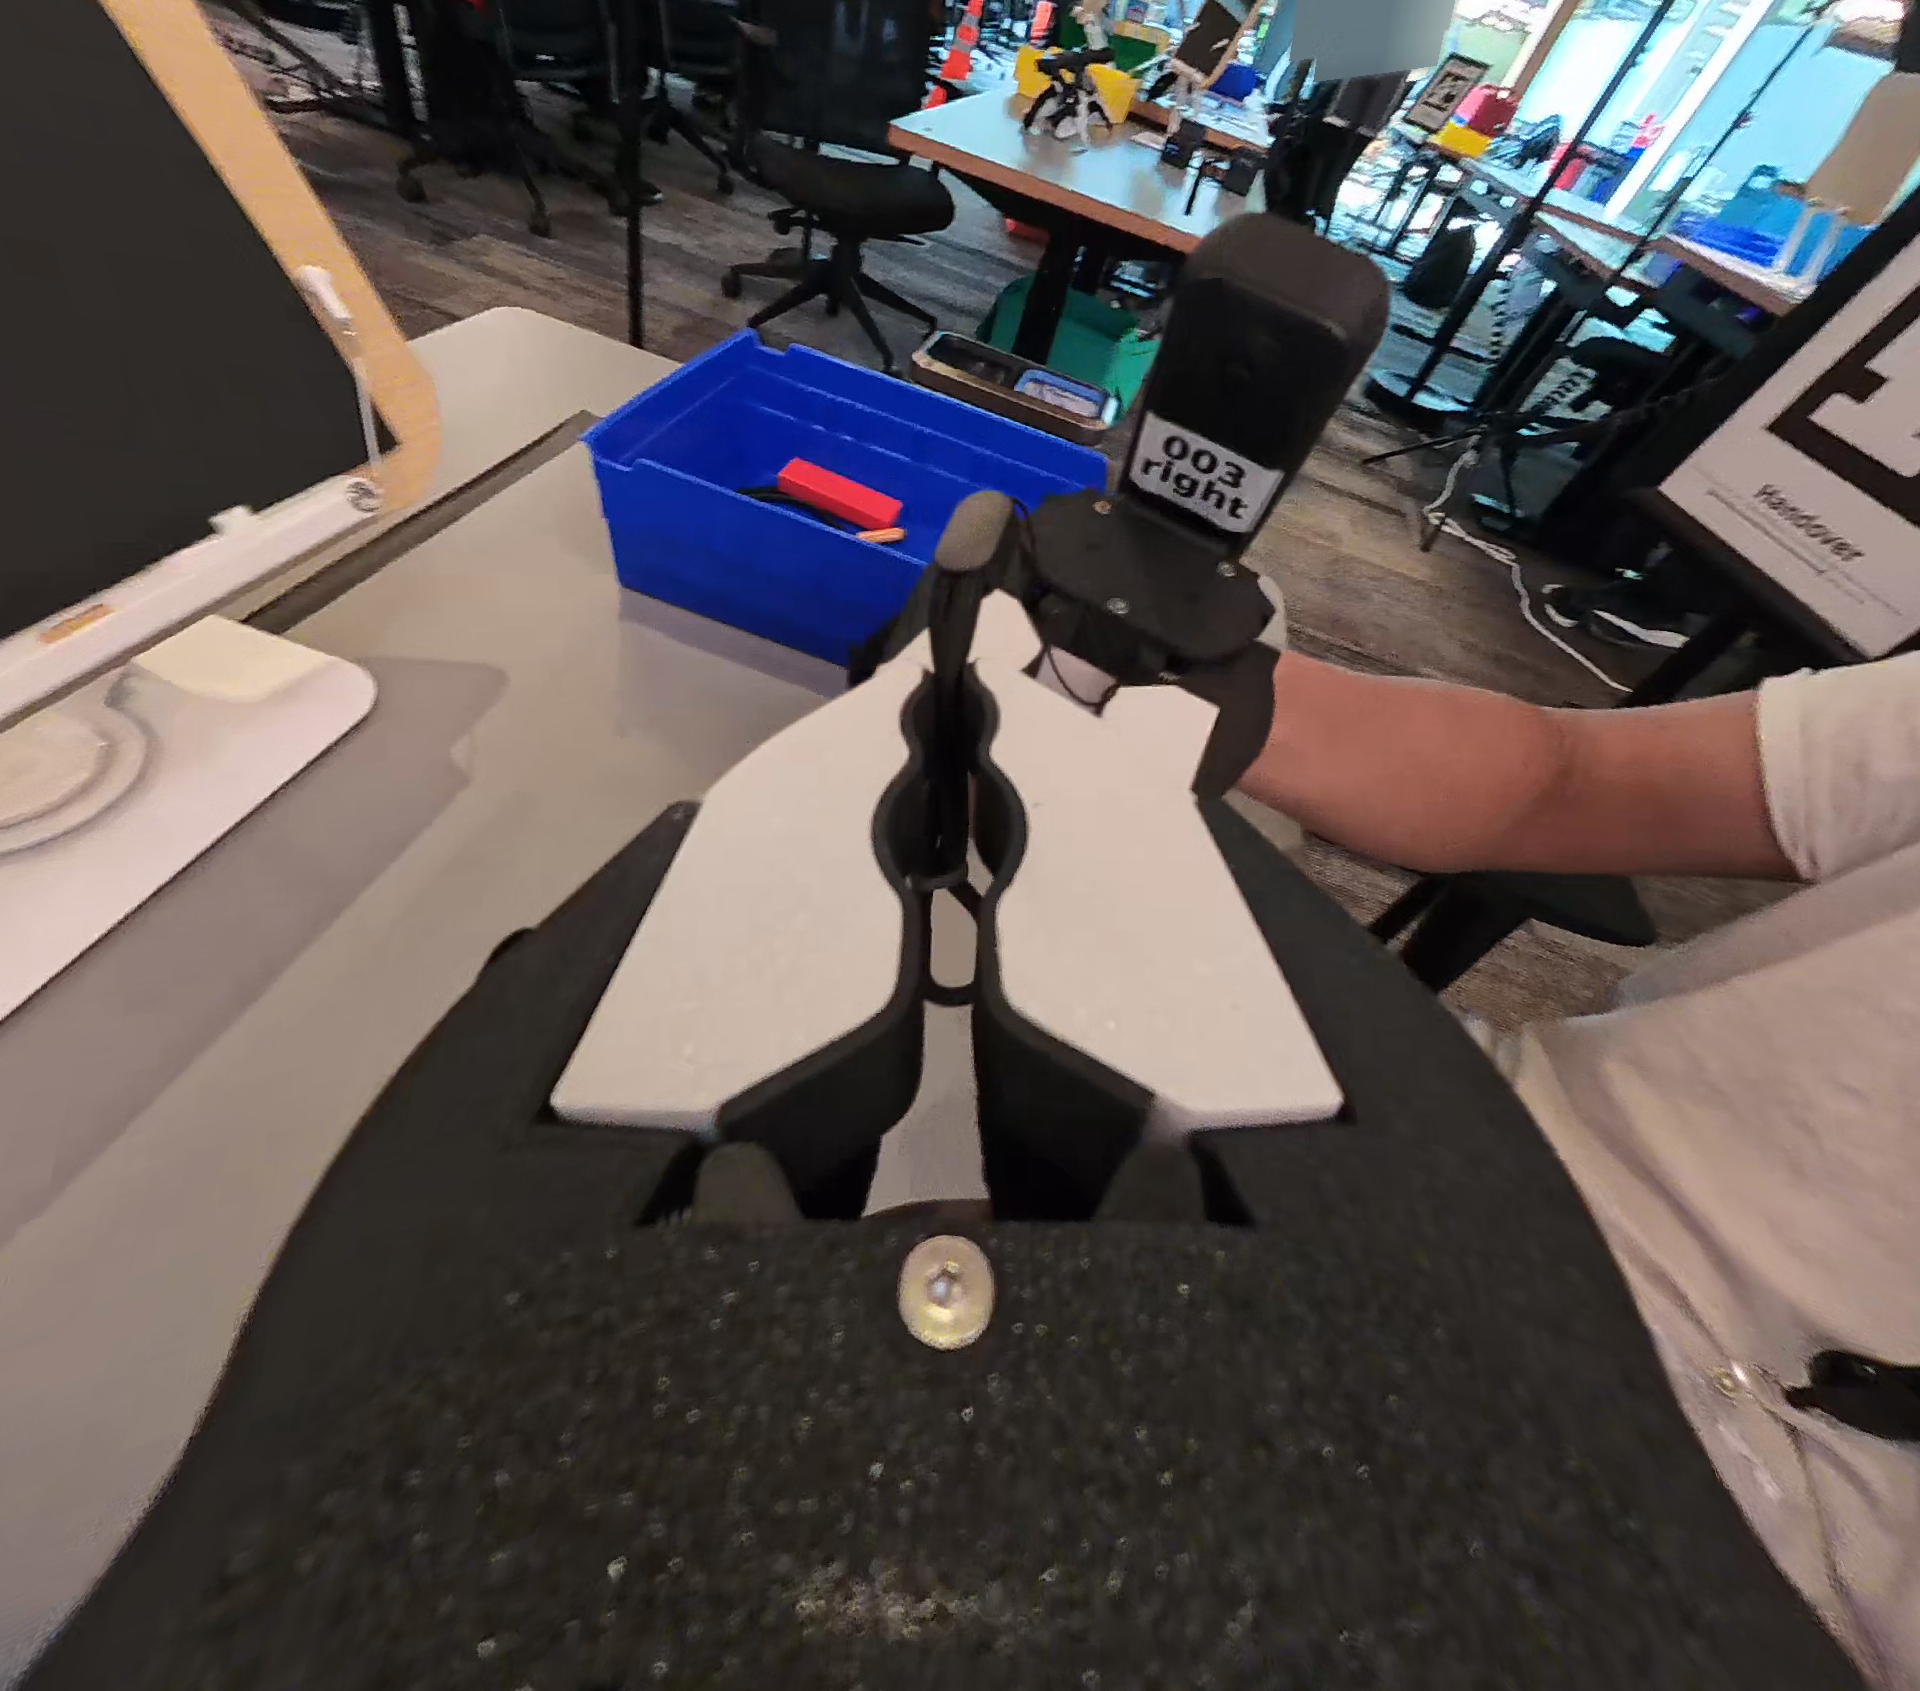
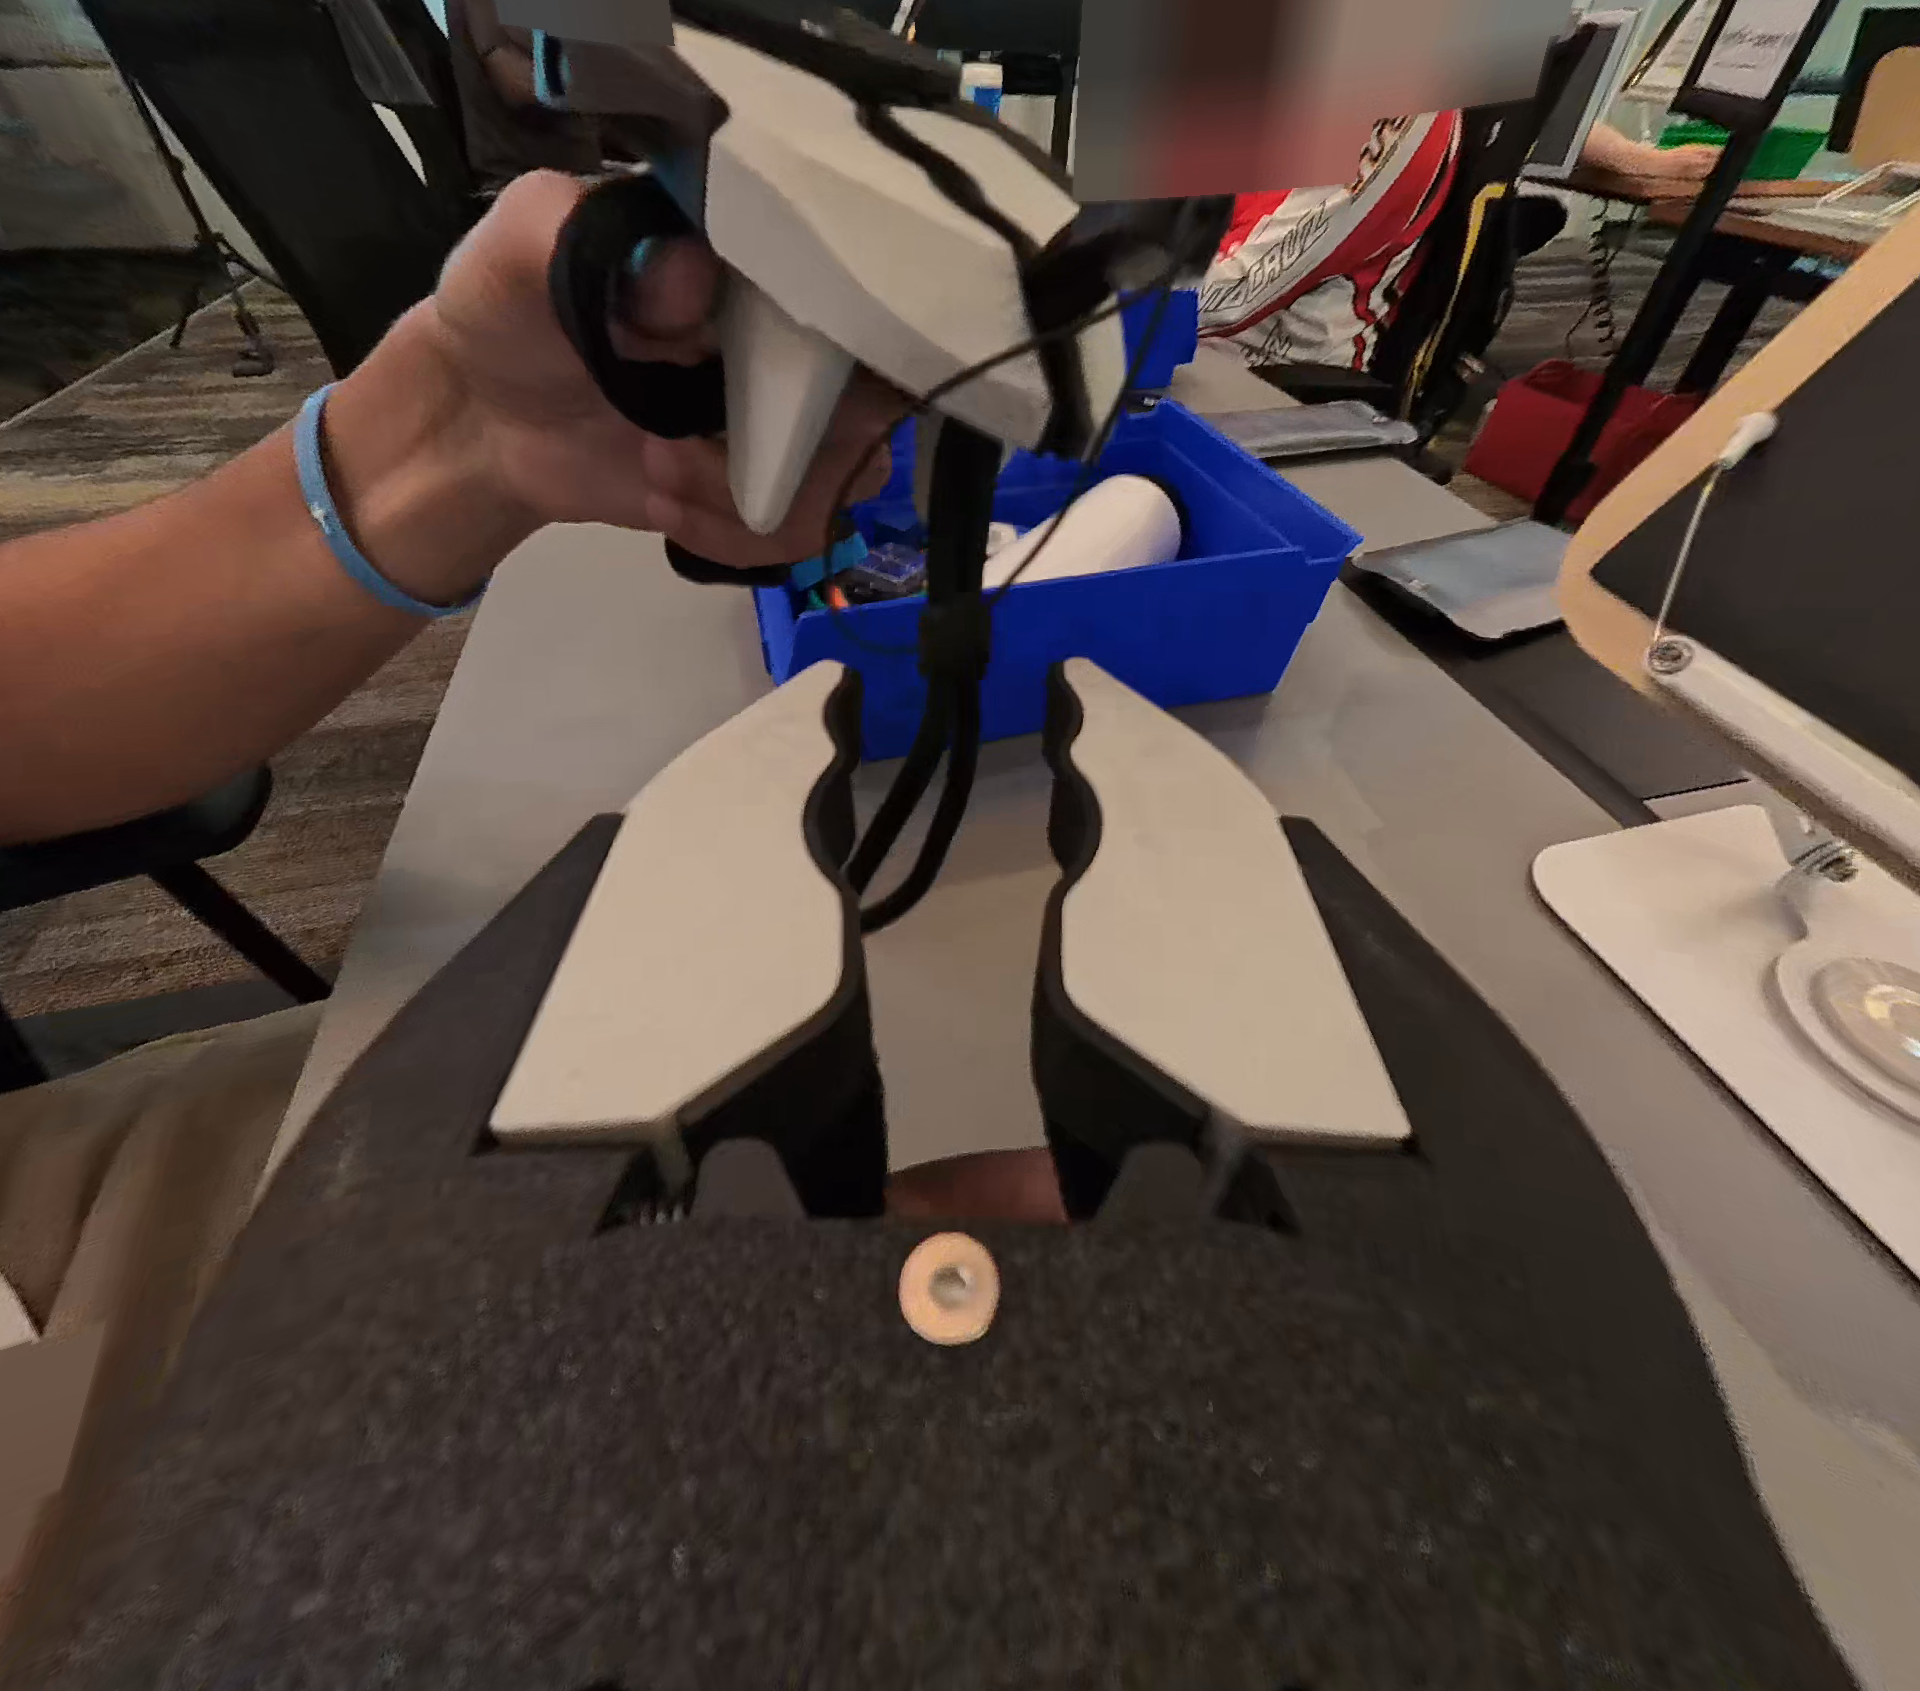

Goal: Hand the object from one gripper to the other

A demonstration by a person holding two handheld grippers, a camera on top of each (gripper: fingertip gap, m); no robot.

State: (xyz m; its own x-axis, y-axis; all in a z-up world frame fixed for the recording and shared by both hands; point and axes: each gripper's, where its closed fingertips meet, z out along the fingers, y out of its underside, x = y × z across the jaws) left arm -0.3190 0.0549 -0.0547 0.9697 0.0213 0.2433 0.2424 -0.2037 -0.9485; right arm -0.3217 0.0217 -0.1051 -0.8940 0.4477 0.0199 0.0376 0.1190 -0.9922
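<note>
Fingers [image 1: 831, 862] of the left gripper [image 1: 948, 768] are pressed together on a thin black corded object [image 1: 951, 706], which rises to a grey rounded tip. Across from it, the right gripper [image 2: 951, 768] stands parted, the cord's loop dangling between its white fingers [image 2: 707, 903], apparently brushing the left one. Beyond sits a blue bin [image 2: 1226, 602] on the grey table [image 2: 582, 675].

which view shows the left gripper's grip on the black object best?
Left wrist view: the left gripper fingers are closed around the black object, seen straight down the fingers. Right wrist view shows that gripper from outside, blurred, the object hanging below it.
</note>
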